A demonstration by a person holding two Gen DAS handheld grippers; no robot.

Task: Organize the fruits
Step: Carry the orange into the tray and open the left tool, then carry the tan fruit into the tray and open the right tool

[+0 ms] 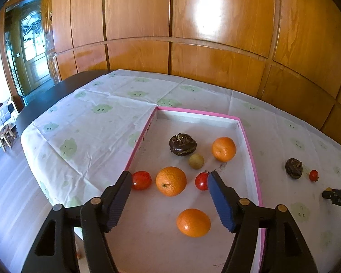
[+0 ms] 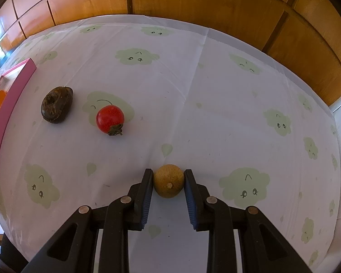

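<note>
A pink-rimmed white tray (image 1: 252,150) holds three oranges (image 1: 171,181), two red tomatoes (image 1: 141,180), a dark brown fruit (image 1: 182,144) and a small yellow-green fruit (image 1: 196,161). My left gripper (image 1: 169,177) is open above the tray, over the middle orange. My right gripper (image 2: 168,177) is shut on a small tan round fruit (image 2: 168,180) just above the tablecloth. A dark brown fruit (image 2: 56,104) and a red tomato (image 2: 110,118) lie on the cloth left of it, beside the tray's edge (image 2: 13,91).
The table wears a white cloth with green cloud prints (image 2: 216,113). Wooden wall panels (image 1: 193,34) stand behind it. The right gripper's tip (image 1: 336,196) shows at the right edge of the left wrist view.
</note>
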